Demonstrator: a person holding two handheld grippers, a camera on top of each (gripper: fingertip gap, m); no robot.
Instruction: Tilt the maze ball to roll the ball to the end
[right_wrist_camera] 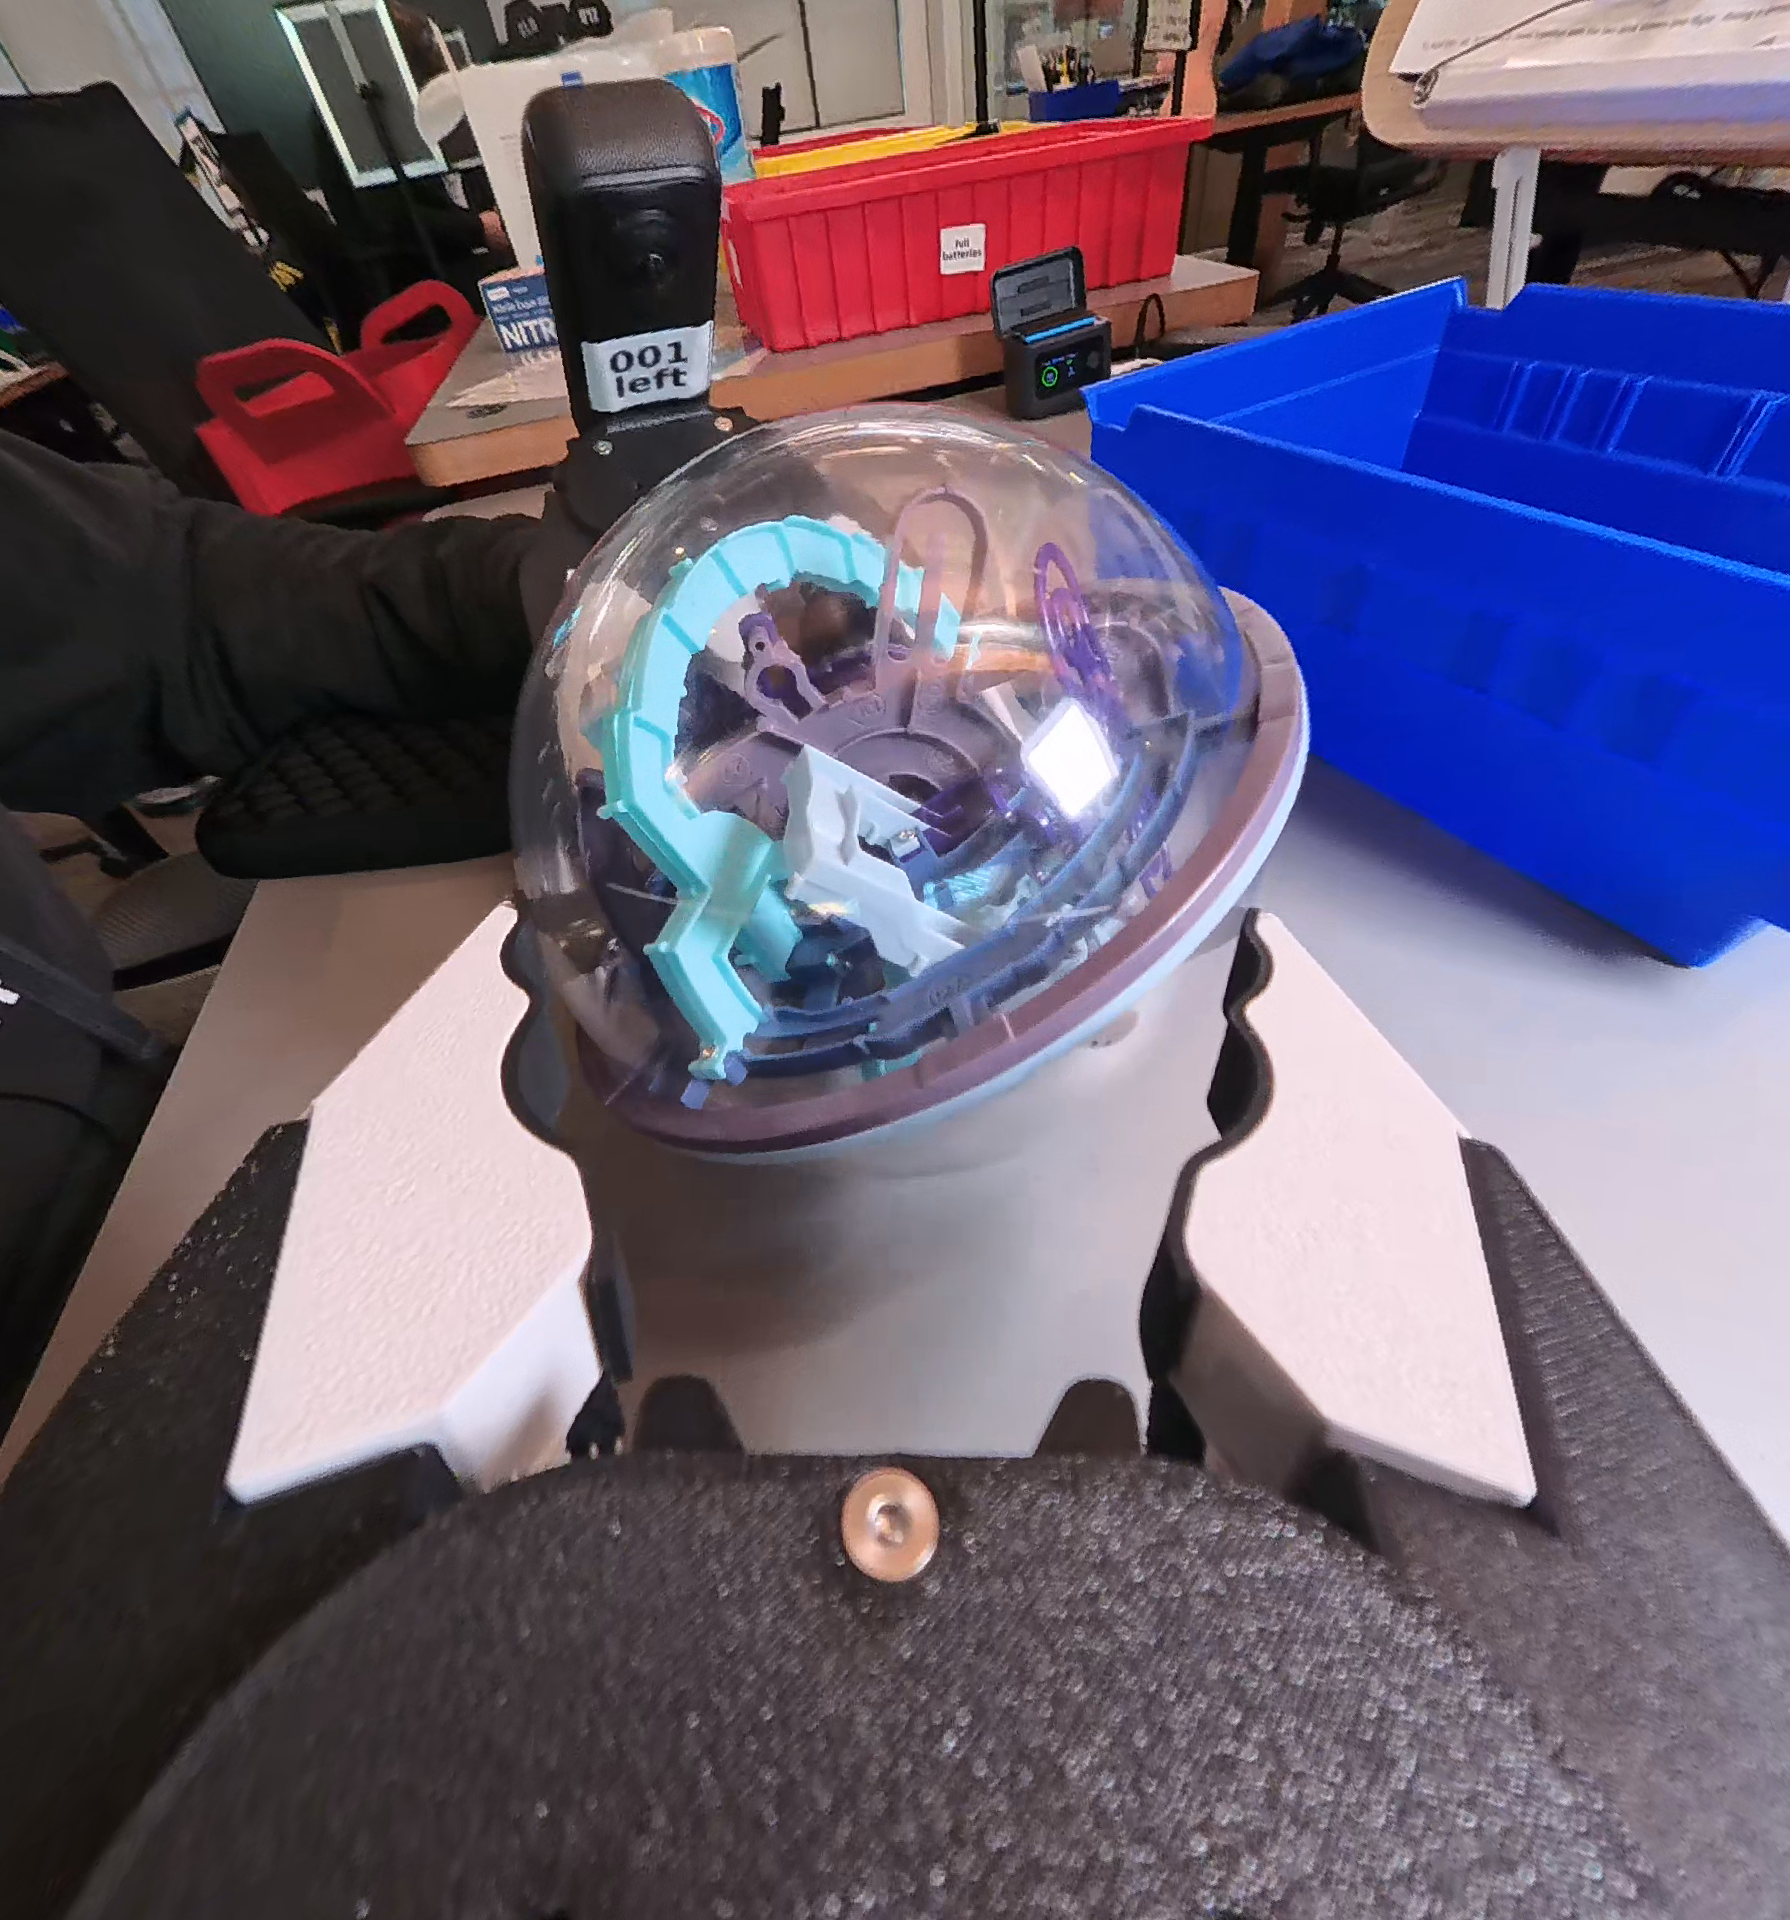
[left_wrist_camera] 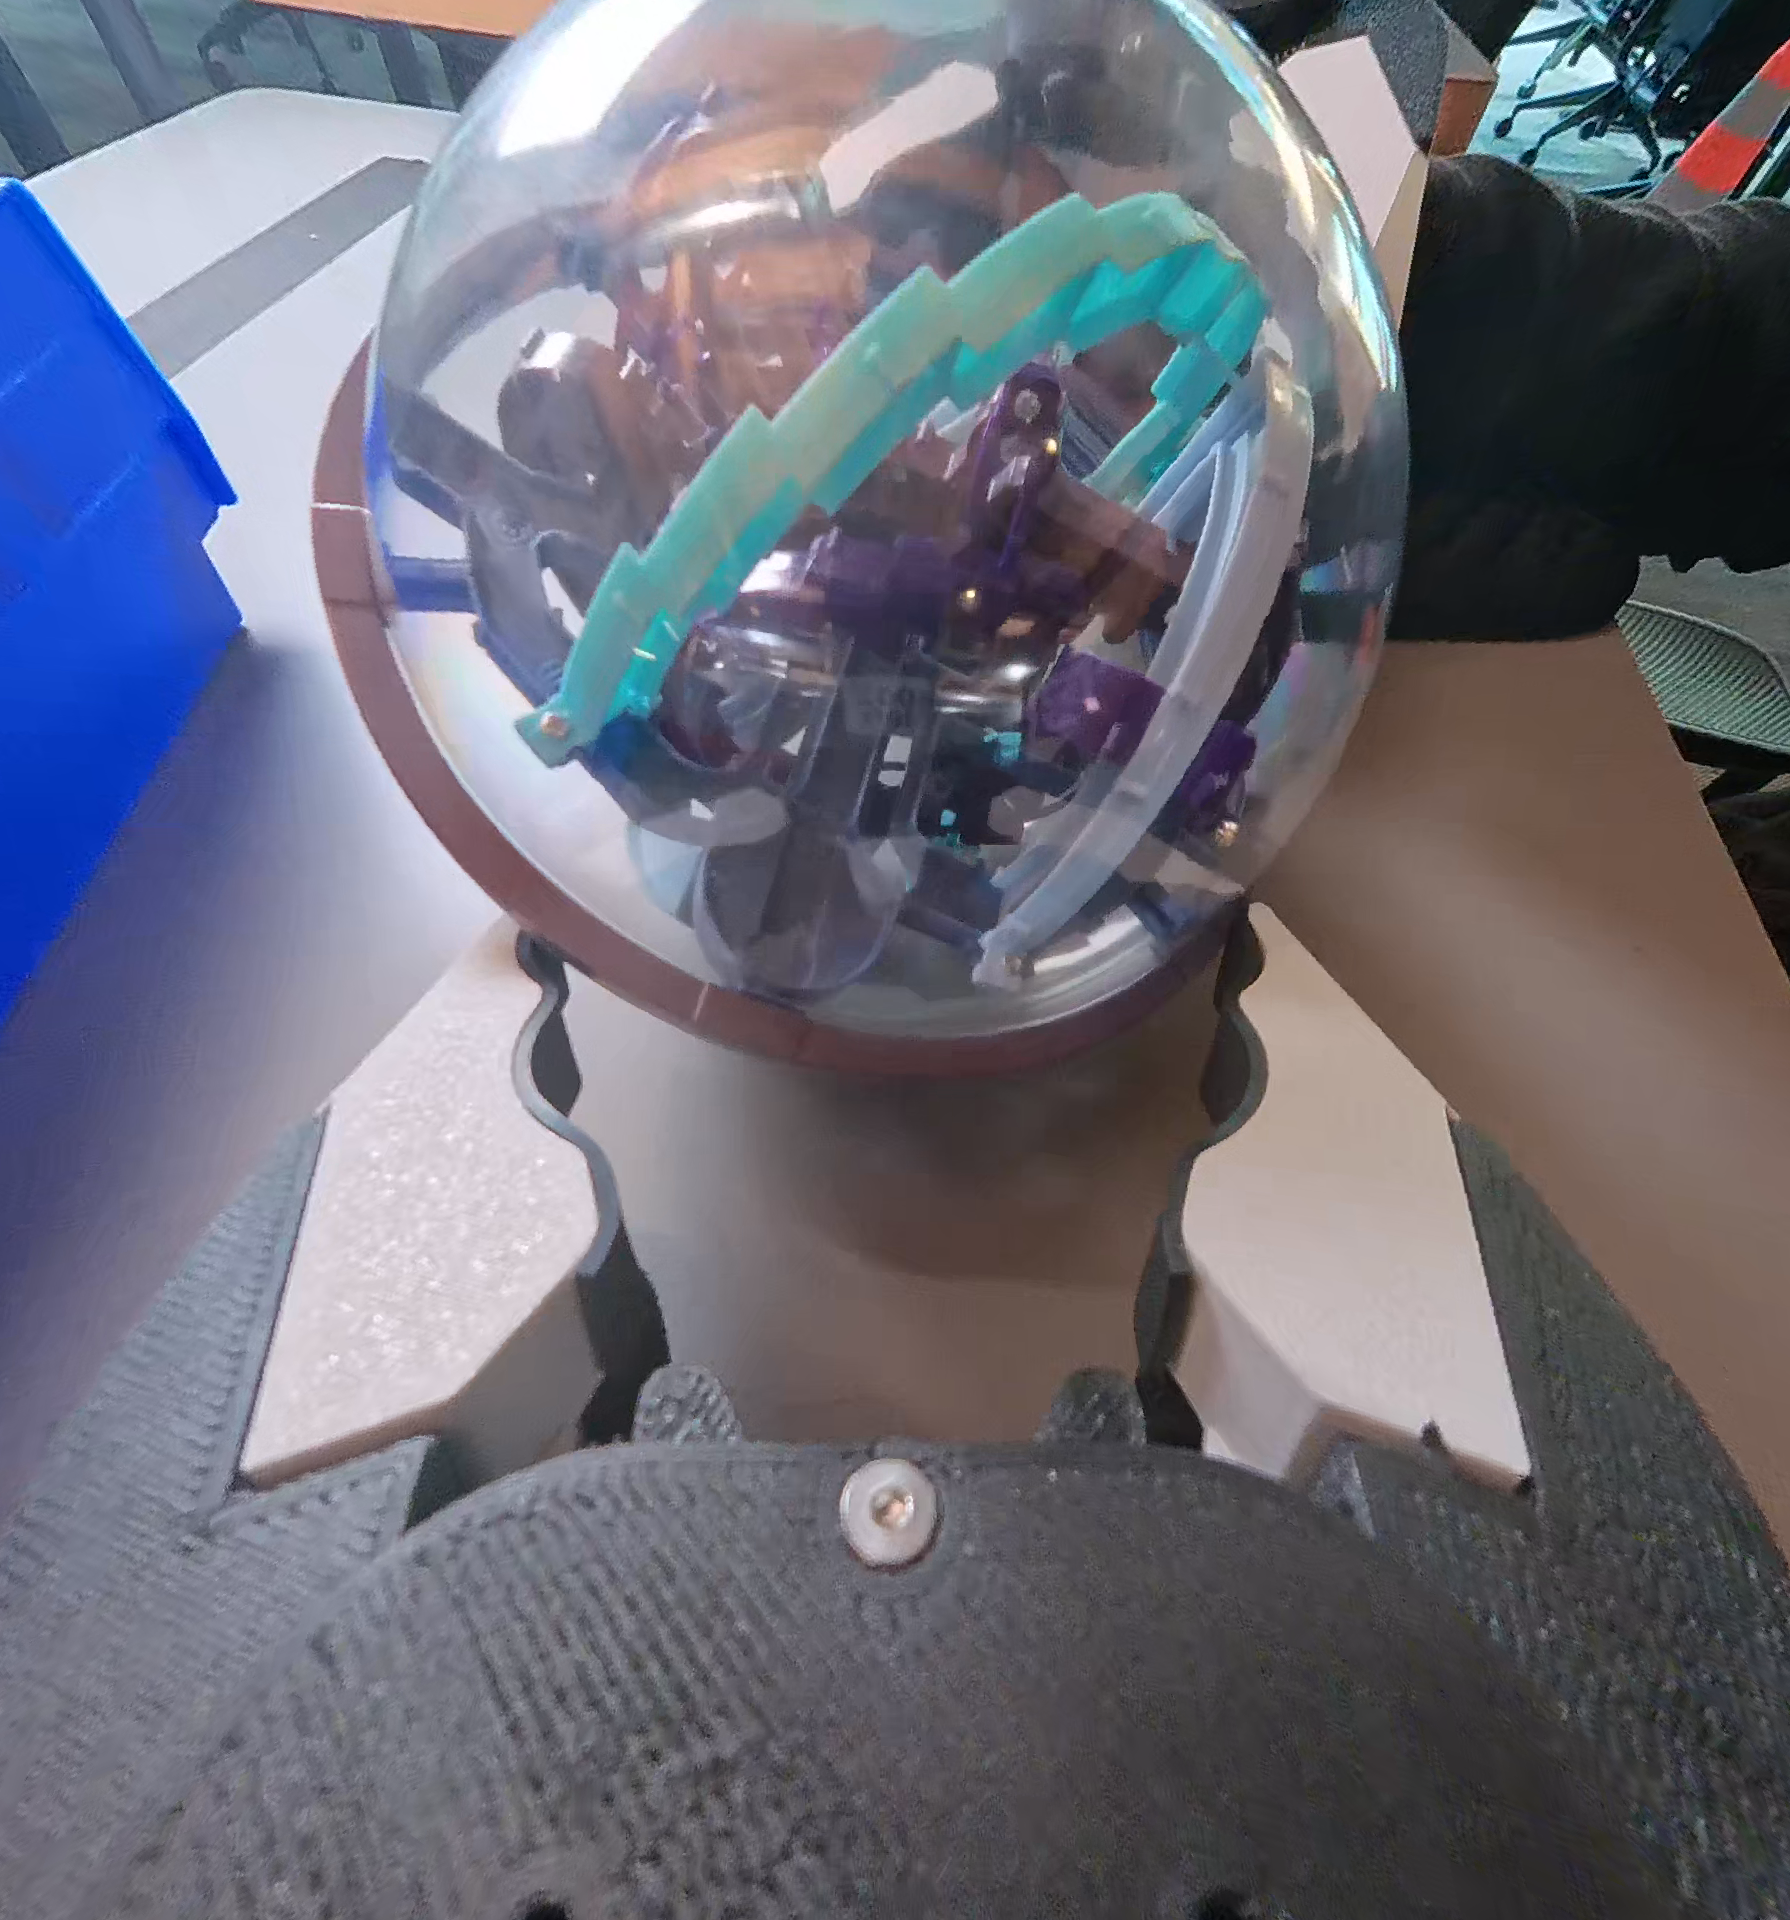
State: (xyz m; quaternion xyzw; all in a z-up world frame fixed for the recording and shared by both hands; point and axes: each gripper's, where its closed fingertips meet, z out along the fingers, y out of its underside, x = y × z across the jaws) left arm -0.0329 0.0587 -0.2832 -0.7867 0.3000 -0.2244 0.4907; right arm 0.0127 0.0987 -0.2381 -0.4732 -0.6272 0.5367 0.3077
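The maze ball [left_wrist_camera: 870, 540] is a clear sphere with a brown-purple middle band and teal, purple and pale blue tracks inside. It sits tilted between the two grippers, which hold it from opposite sides. My left gripper [left_wrist_camera: 886, 945] has both fingertips against the ball's band. In the right wrist view the ball [right_wrist_camera: 870, 779] shows a white lower half, and my right gripper [right_wrist_camera: 880, 945] has its fingertips against the ball's sides. The left gripper's camera body [right_wrist_camera: 621, 260] shows behind the ball. I cannot pick out the small ball inside.
A blue bin [right_wrist_camera: 1493, 582] stands on the white table [right_wrist_camera: 1597, 1091] close to the ball; it also shows in the left wrist view [left_wrist_camera: 39, 520]. A person's dark sleeve [left_wrist_camera: 1597, 395] is behind the ball. A red bin [right_wrist_camera: 953, 229] stands on a far table.
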